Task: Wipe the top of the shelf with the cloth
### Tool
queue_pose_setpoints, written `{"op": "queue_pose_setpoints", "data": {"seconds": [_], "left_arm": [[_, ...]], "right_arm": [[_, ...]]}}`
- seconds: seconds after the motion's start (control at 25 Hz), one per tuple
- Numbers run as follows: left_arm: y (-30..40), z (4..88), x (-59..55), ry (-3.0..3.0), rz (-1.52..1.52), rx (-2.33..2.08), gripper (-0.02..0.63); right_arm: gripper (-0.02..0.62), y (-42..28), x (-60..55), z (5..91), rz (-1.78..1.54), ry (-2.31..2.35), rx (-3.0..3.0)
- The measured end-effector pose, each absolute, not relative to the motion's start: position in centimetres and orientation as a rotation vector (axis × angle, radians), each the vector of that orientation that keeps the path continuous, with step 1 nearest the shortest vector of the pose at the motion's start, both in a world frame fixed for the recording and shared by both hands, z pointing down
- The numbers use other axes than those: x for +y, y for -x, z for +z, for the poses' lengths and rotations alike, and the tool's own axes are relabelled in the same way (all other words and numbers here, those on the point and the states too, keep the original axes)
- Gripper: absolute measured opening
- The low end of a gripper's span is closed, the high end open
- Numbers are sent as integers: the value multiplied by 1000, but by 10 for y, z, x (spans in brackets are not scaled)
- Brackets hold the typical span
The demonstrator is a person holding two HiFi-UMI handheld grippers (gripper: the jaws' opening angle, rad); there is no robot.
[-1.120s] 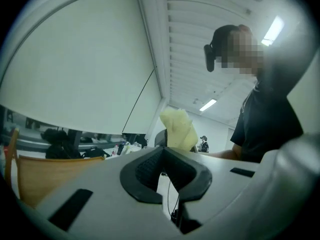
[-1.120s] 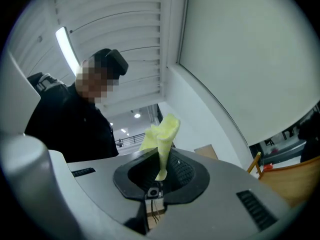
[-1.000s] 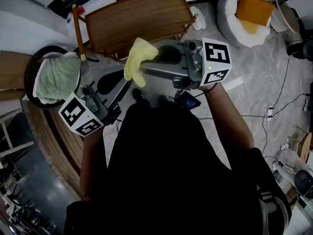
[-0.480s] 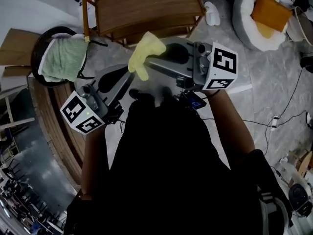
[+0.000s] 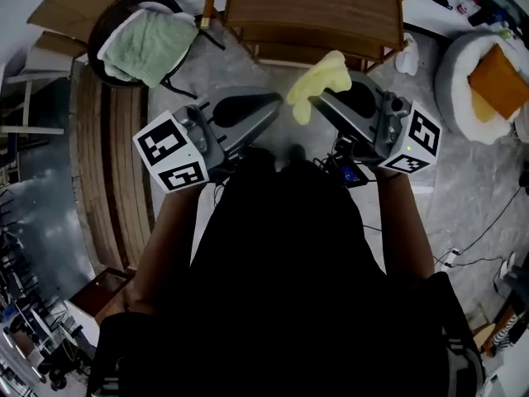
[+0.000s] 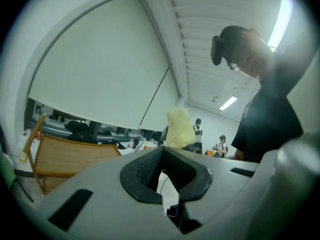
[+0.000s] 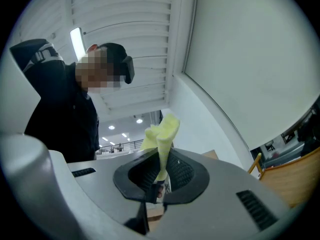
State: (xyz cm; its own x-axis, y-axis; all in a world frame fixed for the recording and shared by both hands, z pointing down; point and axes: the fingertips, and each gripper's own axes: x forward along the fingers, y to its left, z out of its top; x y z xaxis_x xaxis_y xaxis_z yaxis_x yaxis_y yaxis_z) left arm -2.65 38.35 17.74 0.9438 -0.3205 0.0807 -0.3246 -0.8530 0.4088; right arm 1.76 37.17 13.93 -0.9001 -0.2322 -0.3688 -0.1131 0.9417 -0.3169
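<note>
The wooden shelf (image 5: 314, 11) stands on the floor at the top of the head view, its brown top facing up. A yellow cloth (image 5: 318, 81) sticks up from my right gripper (image 5: 321, 99), which is shut on it just short of the shelf's front edge. In the right gripper view the cloth (image 7: 161, 134) is pinched between the black pads. My left gripper (image 5: 277, 99) is close beside it, pointing at the shelf, shut with nothing in it. The left gripper view shows the cloth (image 6: 179, 129) past the jaws and the shelf (image 6: 70, 156) at the left.
A green towel (image 5: 145, 44) lies in a black round basket at the upper left. A white pet bed (image 5: 463, 89) with an orange cushion is at the right. Wooden planks (image 5: 111, 172) run along the left, and cables (image 5: 488, 222) trail on the floor.
The head view has swung, so the shelf now sits higher and further right. My left gripper has come up beside the right one. The cloth stays pinched in the right gripper.
</note>
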Motion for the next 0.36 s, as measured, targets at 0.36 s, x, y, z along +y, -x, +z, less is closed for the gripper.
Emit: {"op": "queue_pose_setpoints", "data": {"seconds": [0.36], "left_arm": [[50, 192, 399, -2580, 46, -554, 11]], "right_arm": [[43, 3, 365, 158, -387, 362, 2758]]}}
